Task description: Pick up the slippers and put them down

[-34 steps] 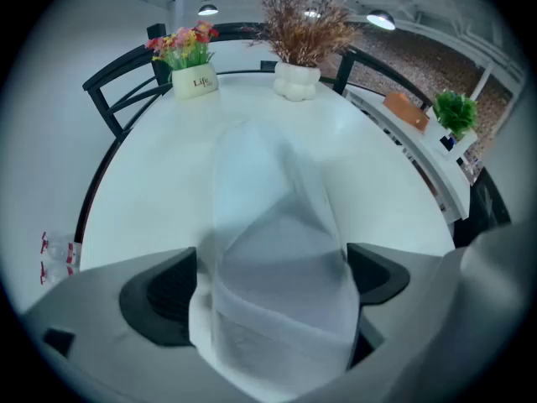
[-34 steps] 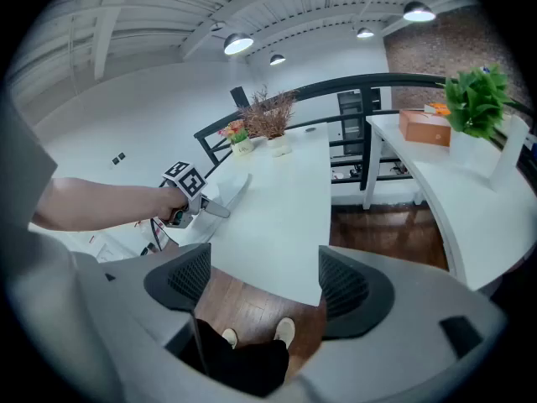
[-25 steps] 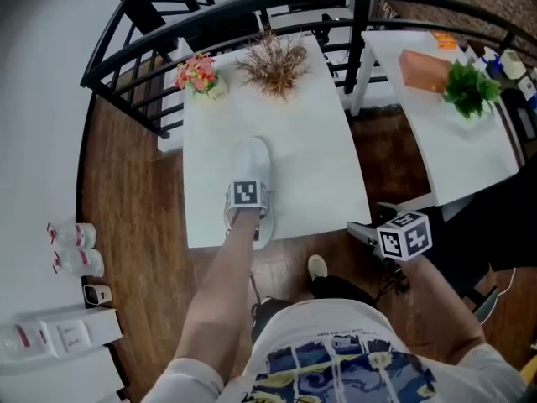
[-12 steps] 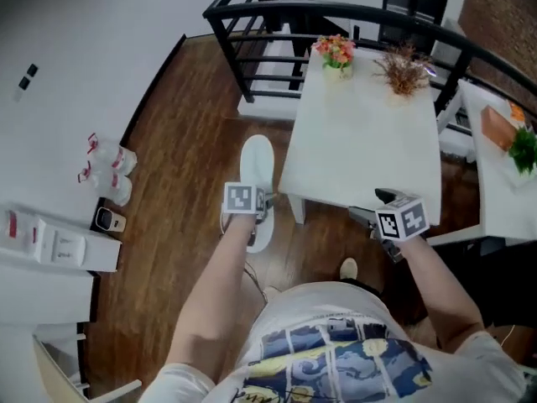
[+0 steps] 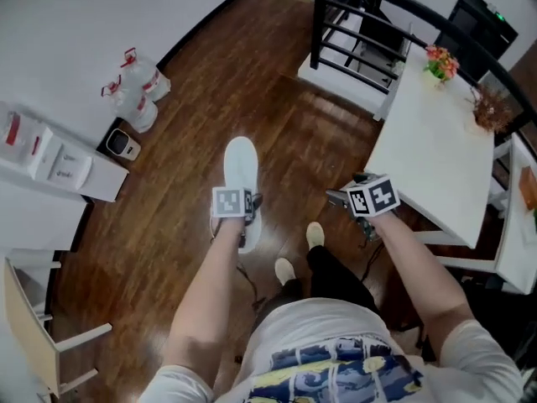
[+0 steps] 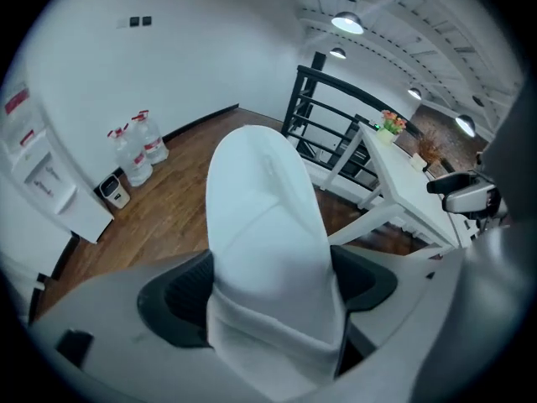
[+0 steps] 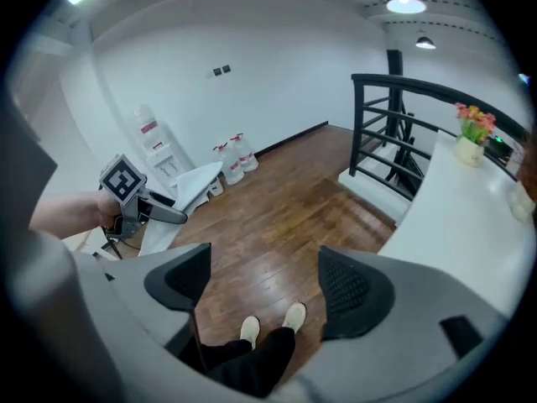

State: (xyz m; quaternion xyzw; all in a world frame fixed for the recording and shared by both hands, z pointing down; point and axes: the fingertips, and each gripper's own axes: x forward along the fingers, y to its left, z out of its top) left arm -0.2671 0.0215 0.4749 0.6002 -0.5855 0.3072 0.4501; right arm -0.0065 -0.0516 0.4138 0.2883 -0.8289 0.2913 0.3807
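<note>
Centre frame, the left gripper [image 5: 247,210] pinches a plain white fabric slipper [image 5: 240,164]; the right gripper [image 5: 341,198] stands spread, empty. Red labels on clear plastic bottles [image 5: 134,92], upper left, are unreadable.

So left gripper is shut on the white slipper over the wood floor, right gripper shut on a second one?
No: the right gripper is open and empty; the right gripper view shows its jaws apart, nothing between them. The left gripper is shut on the white slipper over the wood floor.
</note>
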